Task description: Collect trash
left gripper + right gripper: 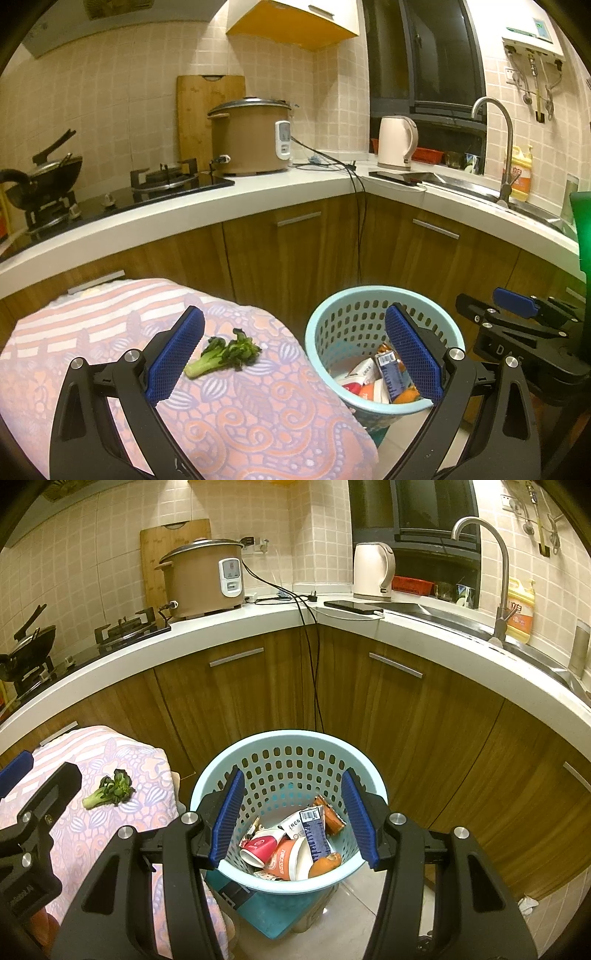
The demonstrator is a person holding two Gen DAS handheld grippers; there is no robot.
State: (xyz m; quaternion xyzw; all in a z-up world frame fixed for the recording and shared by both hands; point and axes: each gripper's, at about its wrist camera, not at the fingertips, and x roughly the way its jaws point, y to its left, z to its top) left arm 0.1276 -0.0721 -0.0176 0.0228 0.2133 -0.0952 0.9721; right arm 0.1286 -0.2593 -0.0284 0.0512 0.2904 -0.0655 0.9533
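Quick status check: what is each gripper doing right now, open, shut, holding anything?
Left gripper: open, holding nothing, vegetable scrap between its fingers' line of view.
Right gripper: open, empty, above the trash basket.

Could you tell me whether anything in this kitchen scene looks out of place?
Yes: a wilted green vegetable scrap lies alone on the patterned cloth, outside the blue basket that already holds wrappers and cups.

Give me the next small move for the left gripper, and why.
Probably ease the left gripper forward and slightly left, down toward the leafy green scrap, so both pads straddle it. It is the only loose piece on the patterned cloth; the jaws stand open and empty, and the scrap lies close beside the left pad. The blue basket already holds wrappers and cups, with the right gripper open above it.
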